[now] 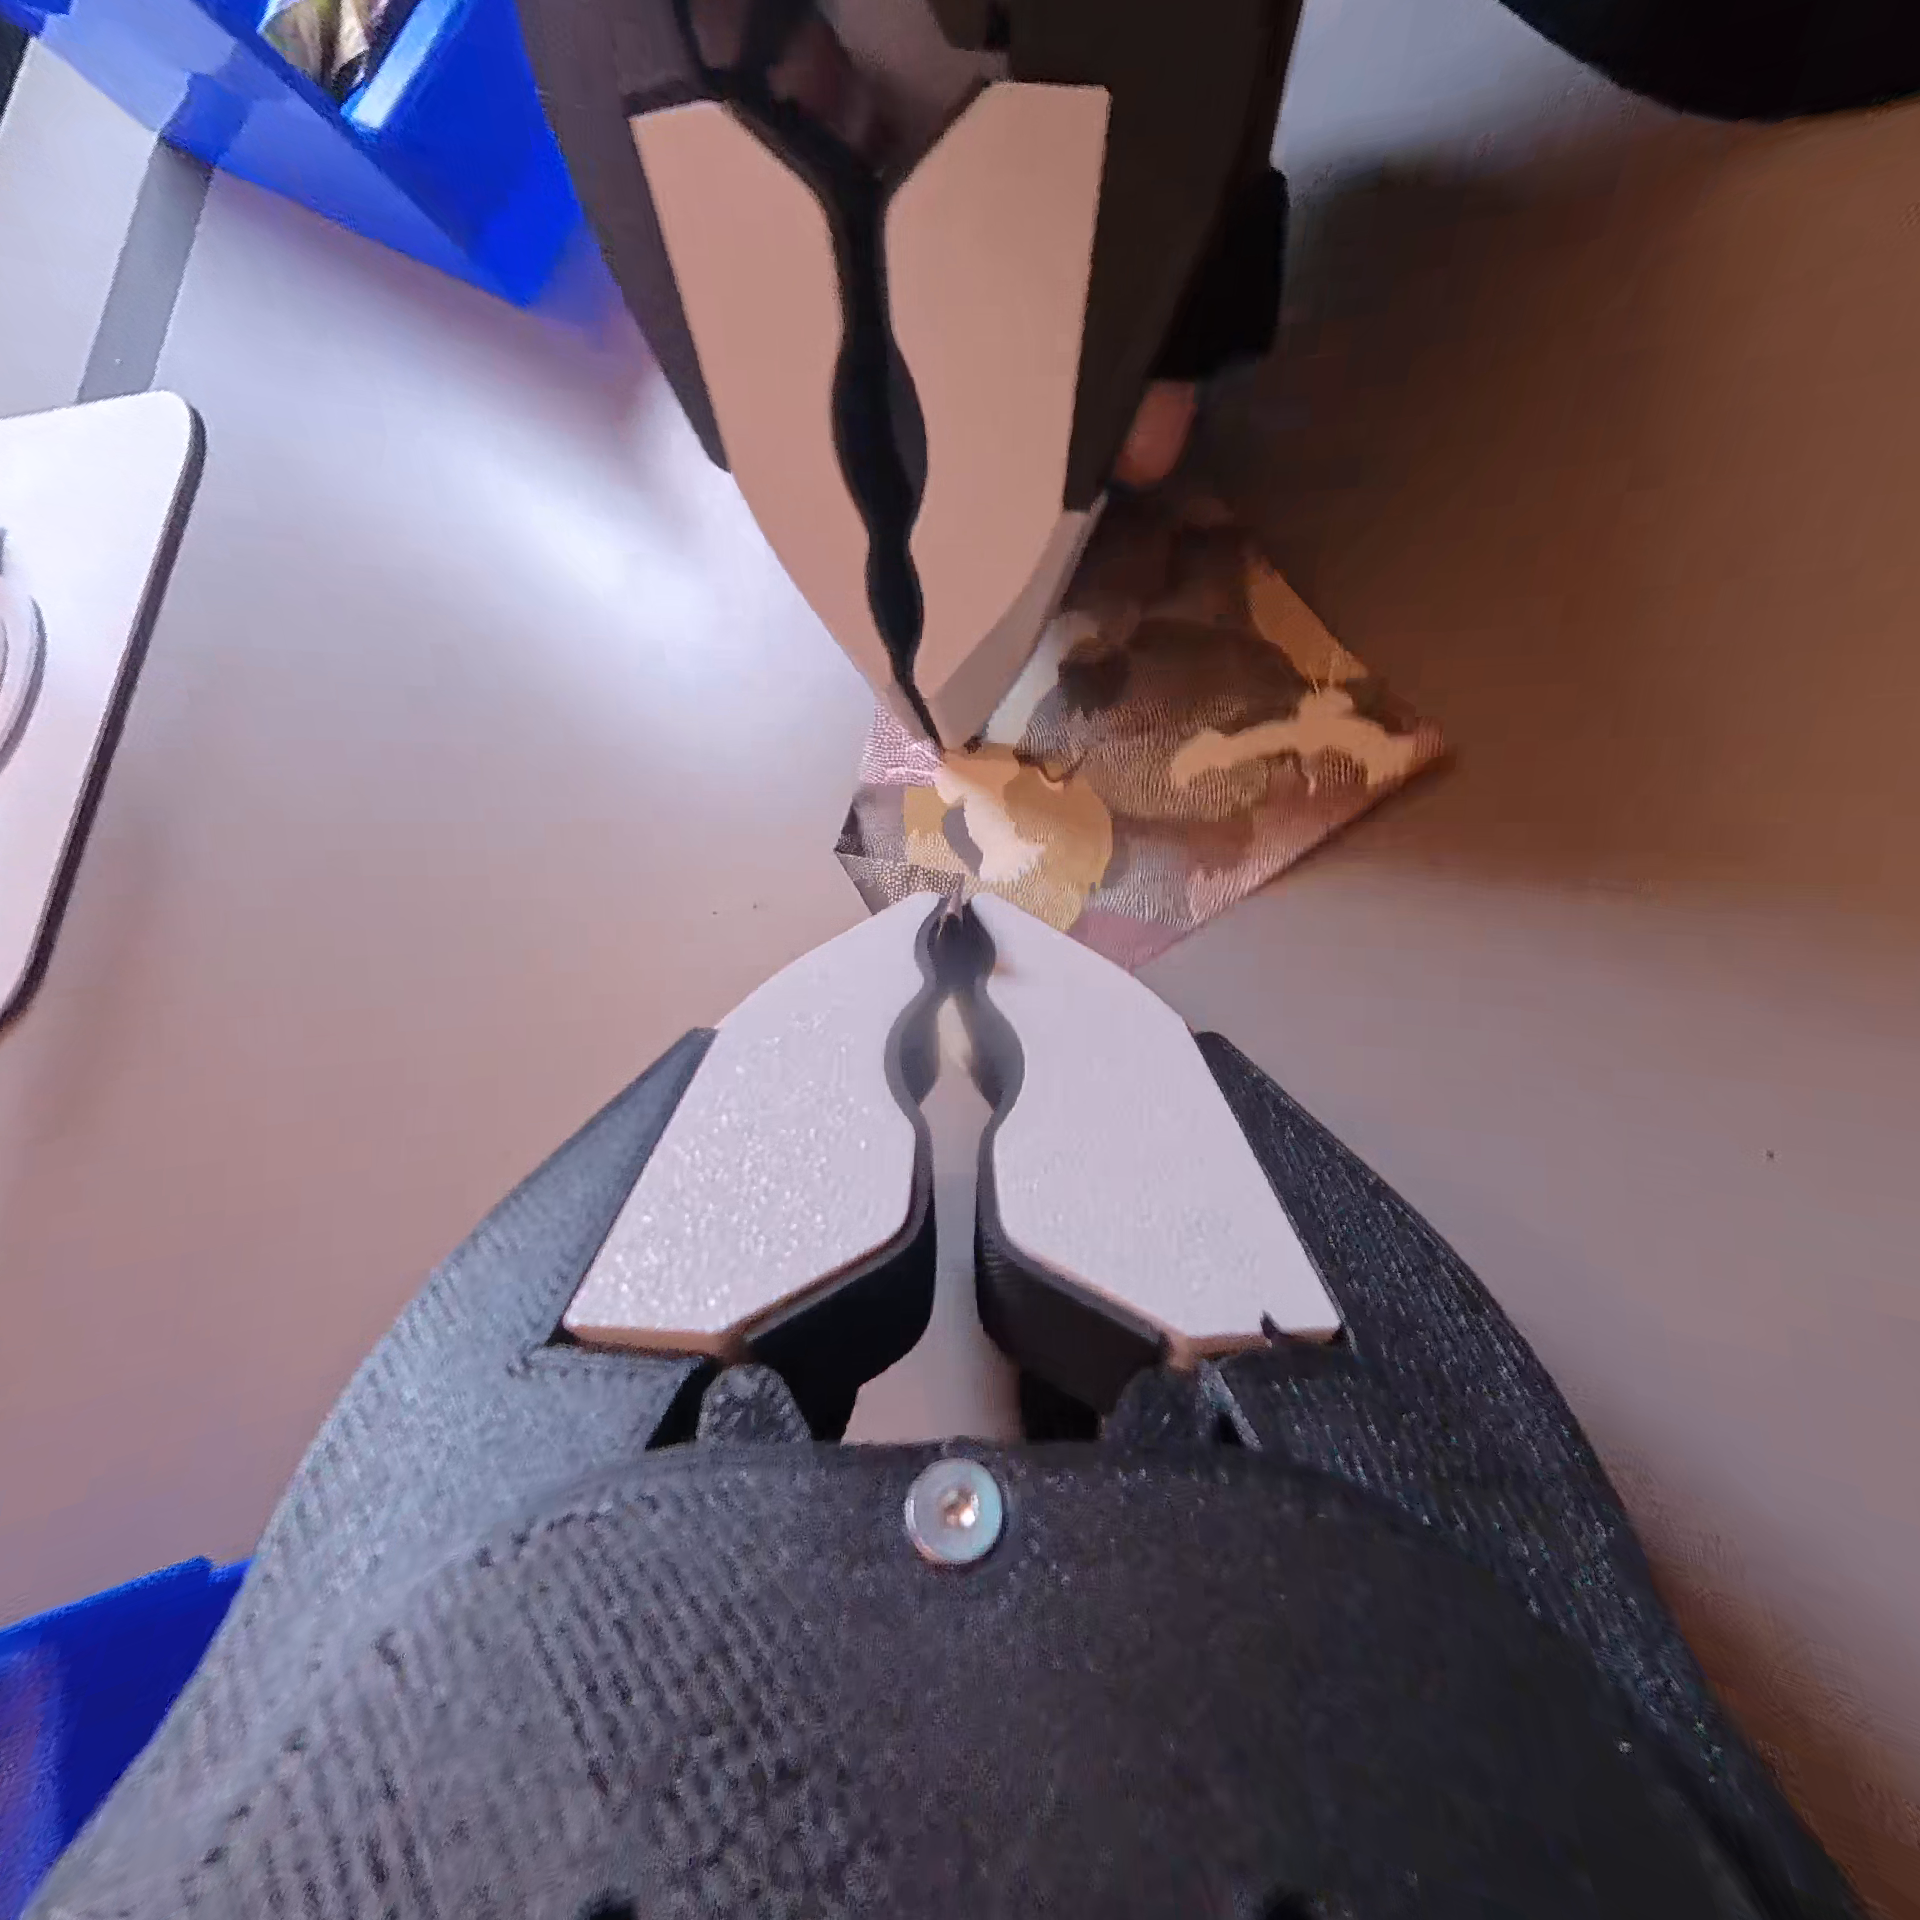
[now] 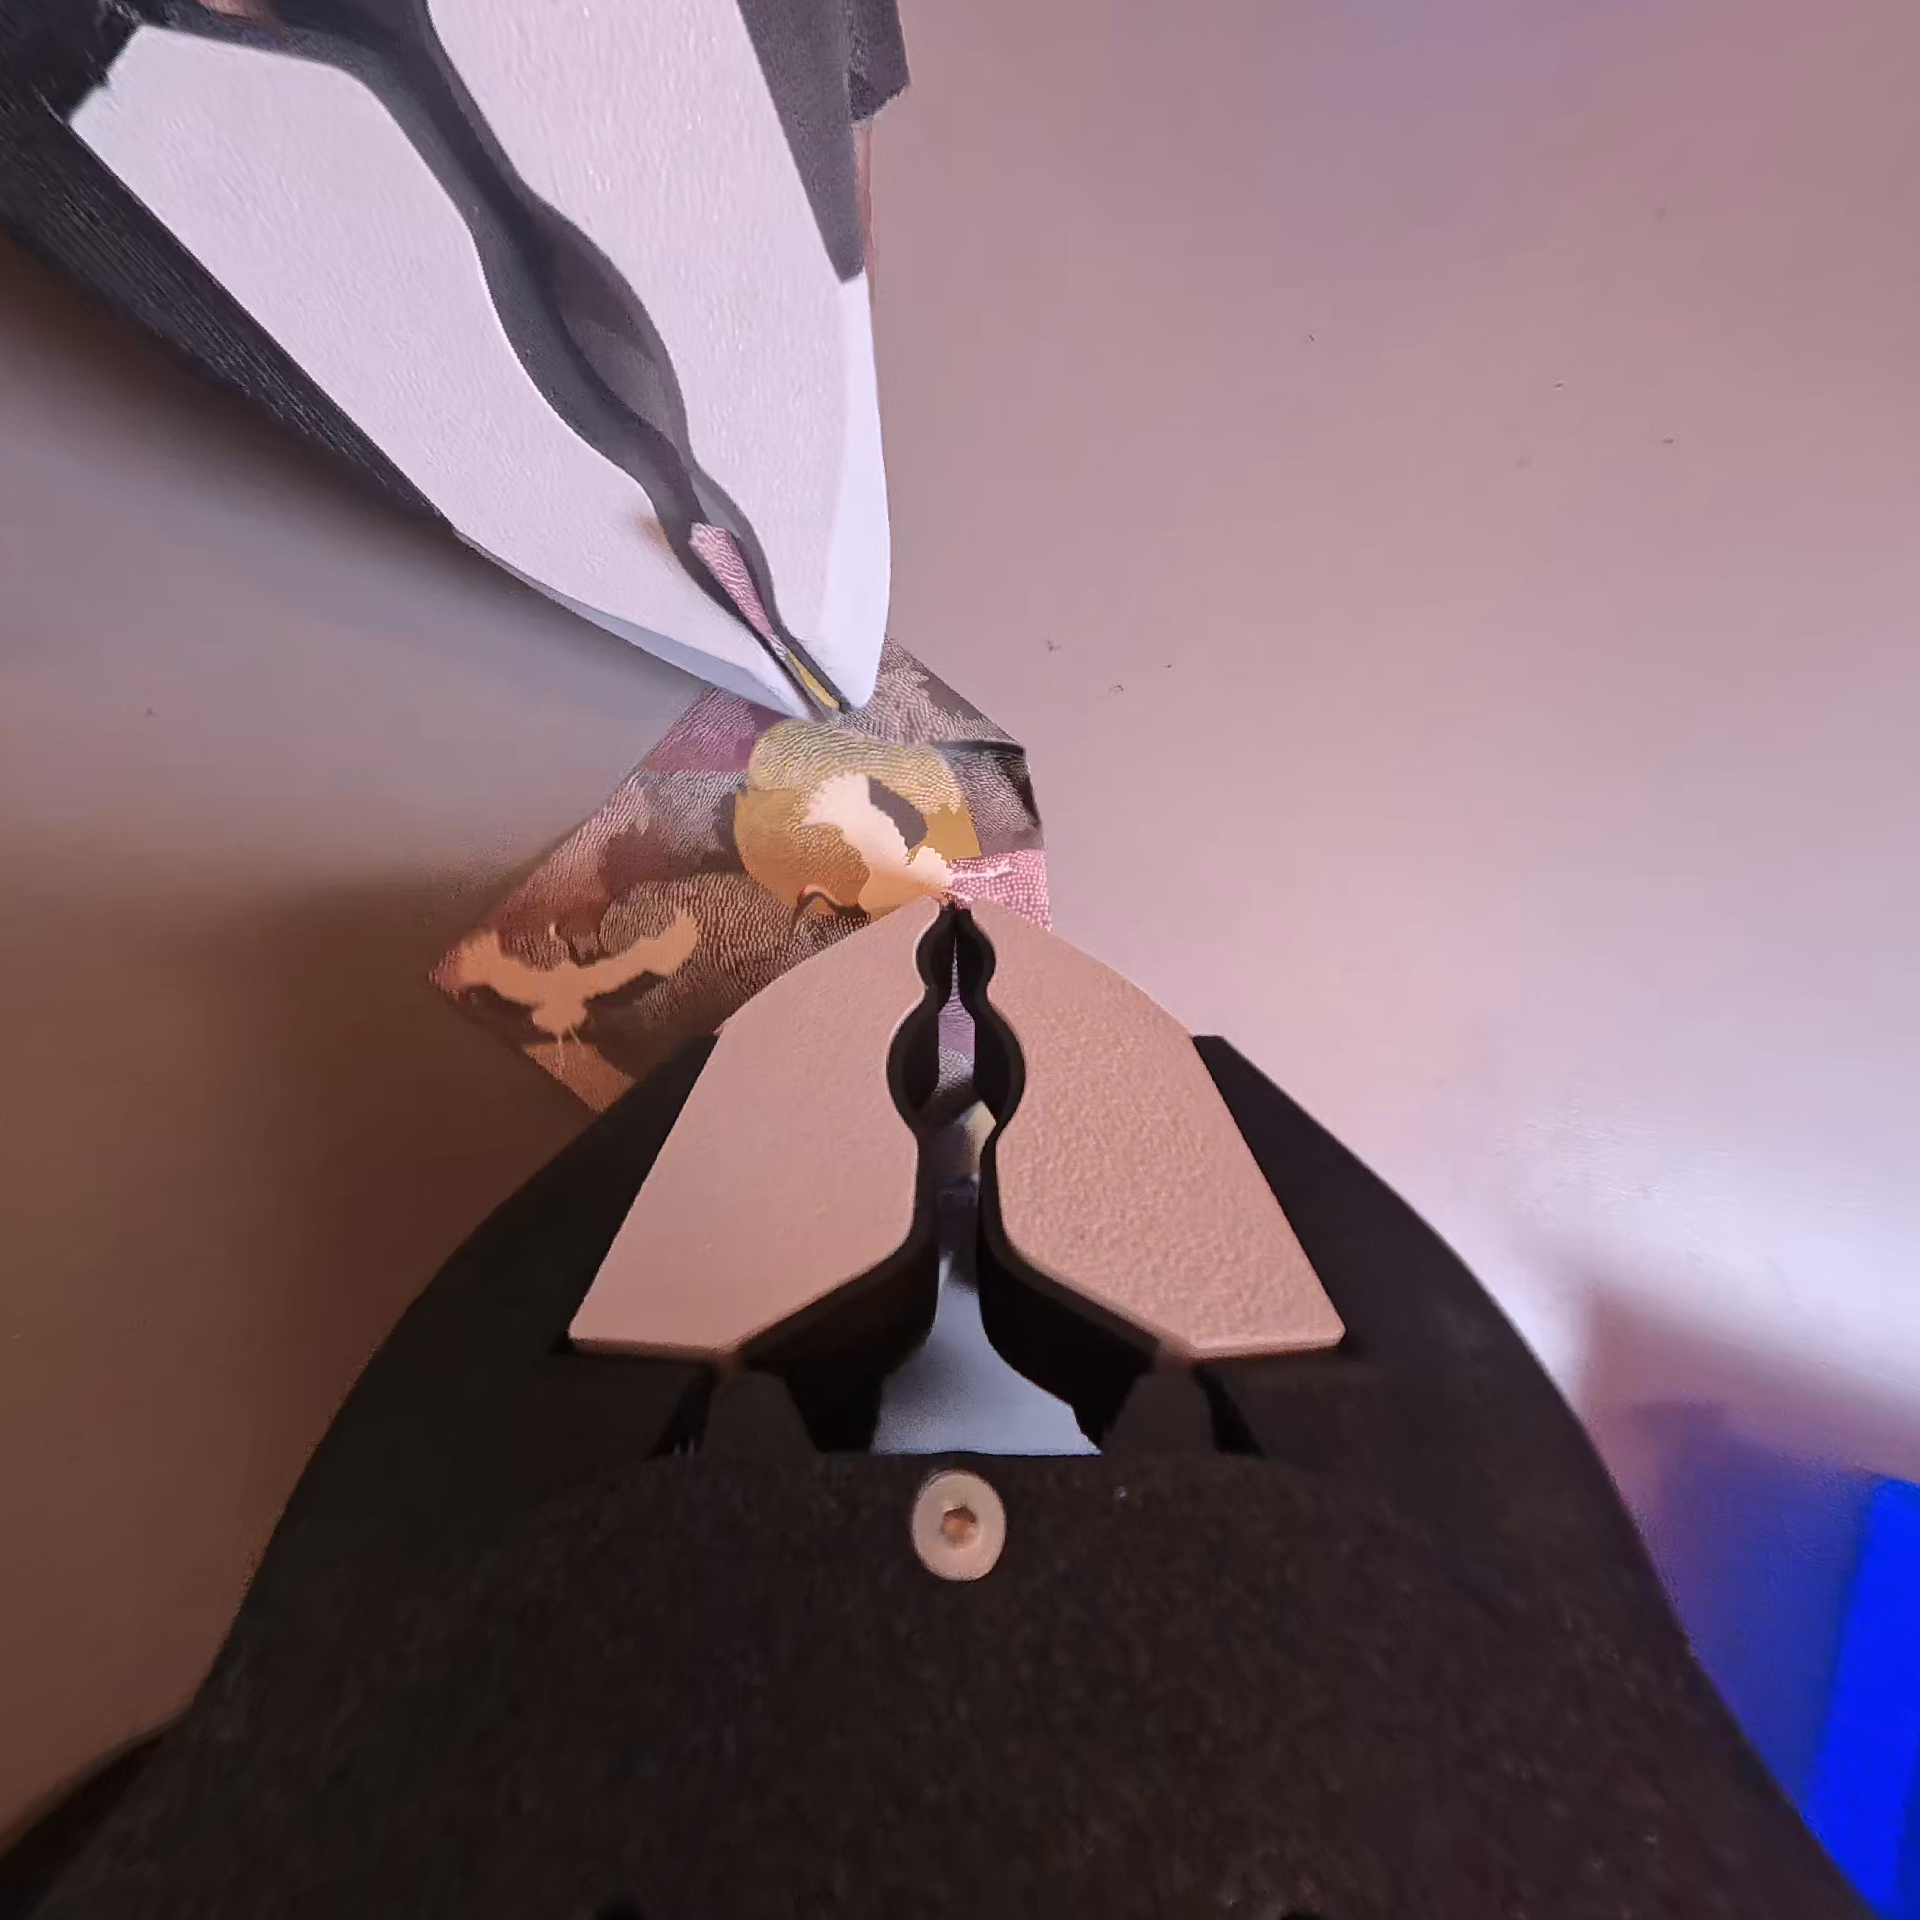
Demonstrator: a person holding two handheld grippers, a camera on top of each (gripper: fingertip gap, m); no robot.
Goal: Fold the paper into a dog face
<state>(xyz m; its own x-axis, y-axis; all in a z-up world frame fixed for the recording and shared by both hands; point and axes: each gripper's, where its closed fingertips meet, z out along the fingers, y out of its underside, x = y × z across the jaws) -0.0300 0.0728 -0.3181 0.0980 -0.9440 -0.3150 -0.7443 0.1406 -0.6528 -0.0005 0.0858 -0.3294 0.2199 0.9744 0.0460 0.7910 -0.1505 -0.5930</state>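
Observation:
The patterned paper (image 1: 1195, 748), brown and pink with white cranes and a gold patch, lies partly folded on the table; it also shows in the right wrist view (image 2: 727, 883). My left gripper (image 1: 954, 909) is shut on a near corner of the paper. My right gripper (image 2: 951, 909) is shut on the opposite side of the same folded part. Each gripper shows in the other's view, coming down from above: the right gripper (image 1: 940, 740) in the left wrist view and the left gripper (image 2: 831, 701) in the right wrist view, with paper between its tips. The pinched part is raised a little.
A blue bin (image 1: 343, 135) stands at the far left, and another blue edge (image 1: 94, 1704) lies near left. A pale flat board (image 1: 73, 665) lies on the left of the grey table (image 1: 1558, 1039). A gloved hand (image 1: 1195, 343) holds the right gripper. Left tips to right tips: about 4 centimeters.

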